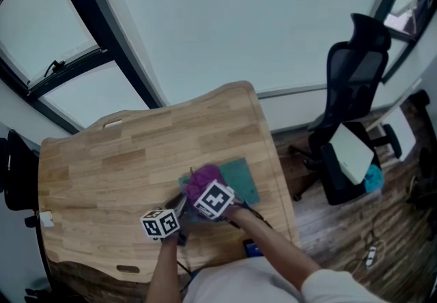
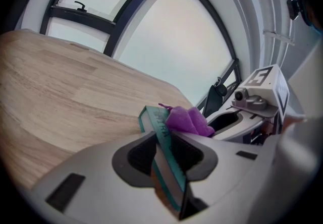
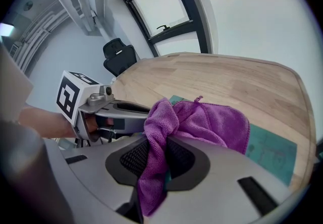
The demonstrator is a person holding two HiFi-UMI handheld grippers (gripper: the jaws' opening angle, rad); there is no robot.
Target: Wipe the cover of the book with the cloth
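Both grippers at the thin teal book [image 1: 244, 177] on the light wooden table [image 1: 123, 158]
Left gripper [image 2: 162, 138] is clamped on the book's edge, lower centre of its view; right gripper [image 3: 164, 143] pinches the purple microfibre cloth [image 3: 212, 122]; cloth lies bunched on the cover, lower centre of the head view.

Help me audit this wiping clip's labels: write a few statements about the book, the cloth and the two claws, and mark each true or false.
1. The left claw is clamped on the edge of the teal book. True.
2. The right claw holds a yellow sponge. False: it pinches a purple cloth.
3. The cloth rests on the book's cover. True.
4. The book lies on a glass table. False: the table is light wood.
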